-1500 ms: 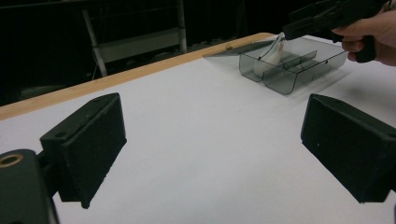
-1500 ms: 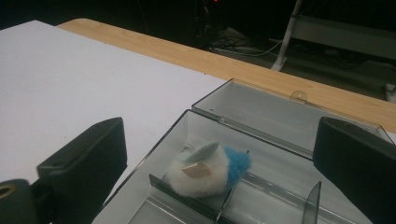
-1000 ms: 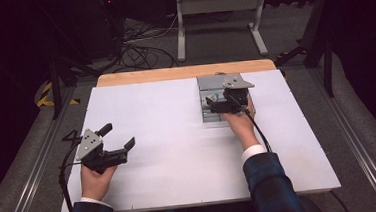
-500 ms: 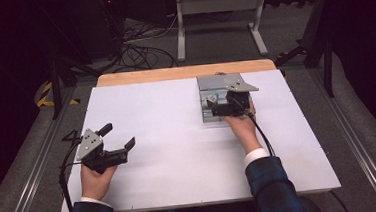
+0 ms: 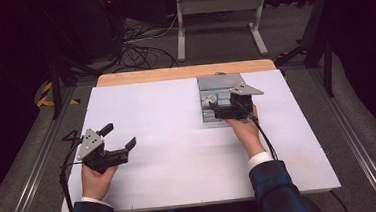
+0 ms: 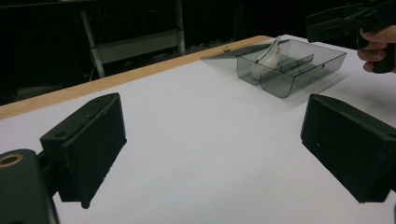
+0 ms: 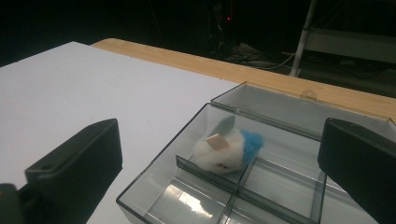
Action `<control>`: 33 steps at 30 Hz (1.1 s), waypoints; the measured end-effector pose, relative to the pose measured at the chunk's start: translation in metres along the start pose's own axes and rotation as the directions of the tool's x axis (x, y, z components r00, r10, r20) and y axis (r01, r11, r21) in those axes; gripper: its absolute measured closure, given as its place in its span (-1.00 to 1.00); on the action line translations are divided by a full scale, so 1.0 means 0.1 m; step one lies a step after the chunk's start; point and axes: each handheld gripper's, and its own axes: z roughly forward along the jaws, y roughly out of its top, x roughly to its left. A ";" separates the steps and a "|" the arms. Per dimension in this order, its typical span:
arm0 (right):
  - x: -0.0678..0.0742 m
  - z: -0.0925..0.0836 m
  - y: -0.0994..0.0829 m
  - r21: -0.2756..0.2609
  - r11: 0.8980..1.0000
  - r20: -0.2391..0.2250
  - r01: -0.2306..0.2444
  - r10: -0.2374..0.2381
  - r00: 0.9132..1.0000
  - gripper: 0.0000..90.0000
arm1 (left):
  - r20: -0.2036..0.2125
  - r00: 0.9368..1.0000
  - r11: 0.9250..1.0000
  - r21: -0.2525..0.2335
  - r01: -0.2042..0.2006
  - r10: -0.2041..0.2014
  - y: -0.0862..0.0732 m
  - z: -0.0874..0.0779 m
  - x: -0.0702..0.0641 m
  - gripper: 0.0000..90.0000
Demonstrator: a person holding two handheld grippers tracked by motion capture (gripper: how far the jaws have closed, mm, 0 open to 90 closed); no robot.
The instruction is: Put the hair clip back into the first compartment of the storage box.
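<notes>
Your right gripper hangs over the clear grey plastic box with little walls inside, and its jaws are wide apart. A small fluffy white and blue toy sits in one far part of the box. Your left gripper rests low over the white table, well apart from the box, jaws wide apart too.

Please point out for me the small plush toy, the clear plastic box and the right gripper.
small plush toy (image 7: 227,151): right gripper view, on its white body.
clear plastic box (image 7: 154,179): right gripper view, on its near left wall.
right gripper (image 5: 214,110): high view, midway between its fingertips, above the box.
</notes>
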 end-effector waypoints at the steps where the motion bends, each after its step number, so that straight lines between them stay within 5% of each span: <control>1: 0.00 0.00 0.00 0.000 1.000 0.000 0.000 0.000 1.000 -0.99 | 0.000 1.000 1.000 0.001 0.000 0.000 0.00 0.00 0.00 -0.84; 33: -0.08 -0.43 -0.18 -0.067 0.997 -0.049 -0.045 0.041 0.998 -0.99 | 0.003 1.000 1.000 0.002 0.001 -0.001 0.01 0.00 0.01 -0.84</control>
